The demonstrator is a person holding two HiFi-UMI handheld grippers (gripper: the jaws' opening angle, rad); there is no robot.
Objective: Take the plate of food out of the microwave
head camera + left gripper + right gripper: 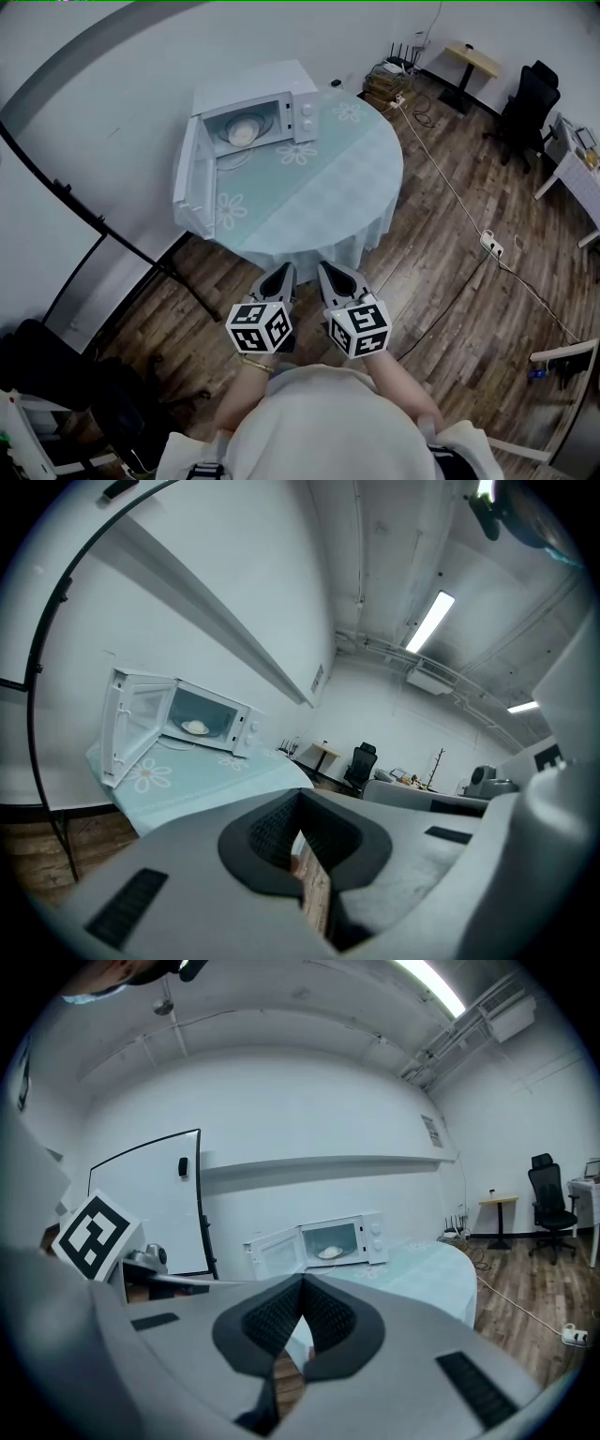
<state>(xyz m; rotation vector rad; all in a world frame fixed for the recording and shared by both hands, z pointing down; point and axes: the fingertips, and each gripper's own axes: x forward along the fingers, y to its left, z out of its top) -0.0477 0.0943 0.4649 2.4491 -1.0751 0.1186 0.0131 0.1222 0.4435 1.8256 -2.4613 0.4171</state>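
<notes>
Legible text: none | wall sign [319, 678]: too small to read

The cloth-covered round table [328, 192] bears an open white microwave [255, 86].

My left tool [283, 270] and right tool [327, 269] are grey, with black ribbed pads [272, 834] inside the tips. Behind them sit the left cube [260, 326] and right cube [359, 328], white with black square marks. I wear a pale top [319, 427], and a gold bracelet [255, 366] behind the left tool.
</notes>
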